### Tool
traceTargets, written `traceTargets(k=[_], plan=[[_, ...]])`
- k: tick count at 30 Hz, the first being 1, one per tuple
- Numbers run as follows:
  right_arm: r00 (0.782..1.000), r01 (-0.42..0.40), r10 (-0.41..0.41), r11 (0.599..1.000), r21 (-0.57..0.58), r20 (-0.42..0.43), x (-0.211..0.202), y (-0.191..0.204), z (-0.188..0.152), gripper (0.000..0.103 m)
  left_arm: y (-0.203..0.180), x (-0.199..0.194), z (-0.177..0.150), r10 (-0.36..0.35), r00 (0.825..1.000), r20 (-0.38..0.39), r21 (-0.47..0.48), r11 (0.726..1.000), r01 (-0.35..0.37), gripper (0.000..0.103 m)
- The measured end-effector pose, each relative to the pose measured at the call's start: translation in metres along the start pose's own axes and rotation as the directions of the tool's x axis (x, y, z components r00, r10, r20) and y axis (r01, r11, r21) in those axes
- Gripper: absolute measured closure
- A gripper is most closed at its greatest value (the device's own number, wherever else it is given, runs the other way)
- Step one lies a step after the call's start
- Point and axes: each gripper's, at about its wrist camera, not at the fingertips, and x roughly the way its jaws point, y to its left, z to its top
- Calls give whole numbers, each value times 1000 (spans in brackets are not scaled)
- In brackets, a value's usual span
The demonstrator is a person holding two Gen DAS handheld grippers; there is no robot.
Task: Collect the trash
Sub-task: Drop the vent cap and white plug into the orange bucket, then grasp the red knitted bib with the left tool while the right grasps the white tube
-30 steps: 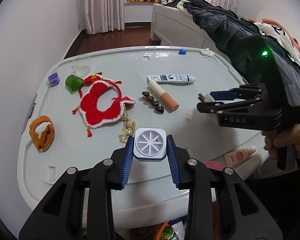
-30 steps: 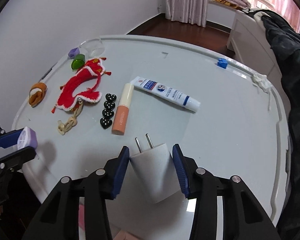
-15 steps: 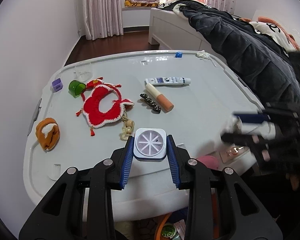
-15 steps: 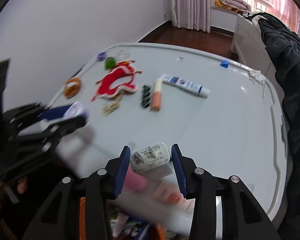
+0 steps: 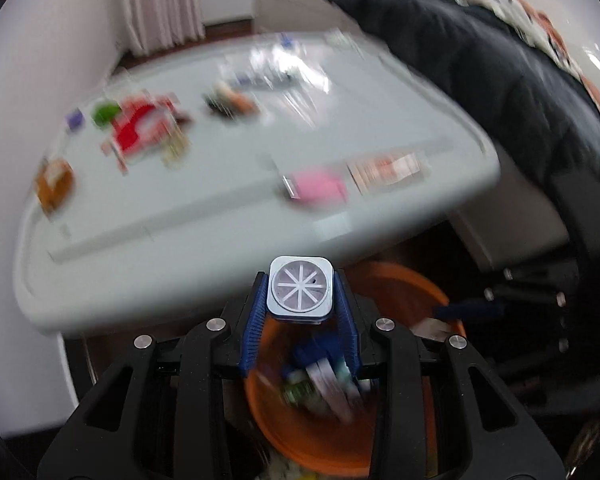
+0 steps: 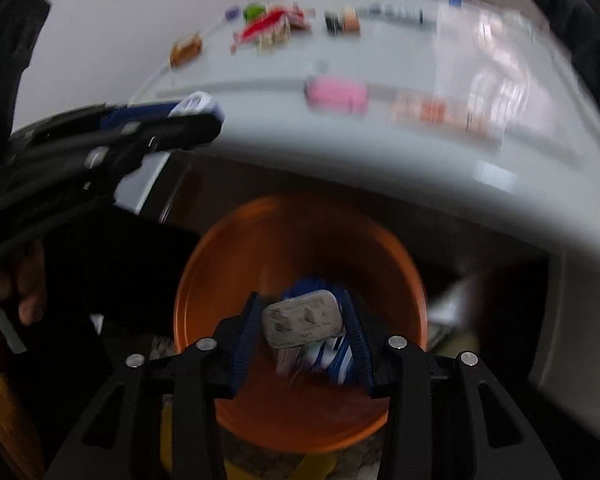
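A square pale cap (image 5: 300, 293) with a spoked face is clamped between the left gripper (image 5: 301, 316) pads, and one white plug (image 6: 303, 317) is clamped in the right gripper (image 6: 302, 330). Both are held above one orange bin (image 6: 204, 276) holding blurred litter. Behind it stands a white table (image 5: 204, 208) beside a bed with a dark quilt (image 5: 480, 64).

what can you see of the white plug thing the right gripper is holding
The white charger plug is a small rounded block that looks like plastic, its flat face turned toward the right wrist camera with dark, blurred markings; the prongs cannot be made out. It sits tilted between the blue ribbed fingers of the right gripper, which press it on both sides. It hangs above the open orange bin, which already holds litter, and touches nothing but the fingers.
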Motion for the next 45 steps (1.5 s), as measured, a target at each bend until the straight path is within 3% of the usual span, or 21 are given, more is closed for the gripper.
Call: traceTargets(k=[2, 4, 6, 8, 12, 19, 23, 26, 30, 33, 35, 37, 40, 45], plan=[[999, -1, 2, 1000, 18, -37, 5, -3, -9, 39, -9, 9, -16, -37, 998, -58, 5, 999, 37, 70], [999, 39, -38, 999, 32, -21, 0, -9, -10, 34, -12, 15, -29, -66, 992, -103, -11, 998, 66, 49], [997, 74, -75, 996, 54, 30, -13, -16, -6, 30, -11, 18, -32, -52, 992, -116, -20, 999, 50, 40], [990, 99, -106, 992, 81, 97, -29, -23, 0, 25, -4, 13, -27, -33, 996, -83, -34, 999, 30, 40], [975, 82, -100, 992, 98, 199, -56, -29, 15, 23, 23, -6, -4, 69, 997, 26, -87, 994, -66, 24], [928, 81, -96, 995, 56, 361, -102, -27, 64, 13, 93, -13, 67, 219, 972, 91, -204, 959, -197, 22], [886, 65, -88, 996, 66, 455, -110, -34, 83, 13, 131, 17, 112, 271, 961, 51, -237, 938, -252, 18], [885, 59, -86, 996, 73, 458, -100, -39, 81, 13, 150, 47, 134, 311, 950, -3, -235, 924, -303, 17], [895, 124, -144, 990, 73, 423, -89, -48, 79, 13, 172, 91, 153, 323, 942, -89, -242, 911, -335, 17], [892, 123, -146, 989, 80, 427, -90, -52, 78, 13, 180, 108, 159, 280, 955, -98, -266, 917, -297, 17], [892, 121, -147, 989, 88, 426, -90, -55, 78, 13, 184, 111, 160, 256, 964, -71, -295, 918, -266, 33], [896, 121, -151, 988, 96, 419, -89, -57, 79, 13, 180, 106, 163, 259, 965, -31, -284, 924, -257, 86], [894, 127, -155, 987, 94, 421, -89, -57, 79, 13, 178, 90, 165, 222, 975, 10, -304, 930, -208, 87], [883, 129, -154, 988, 88, 443, -96, -56, 77, 11, 169, 33, 165, 203, 971, 128, -318, 936, -154, 87]])
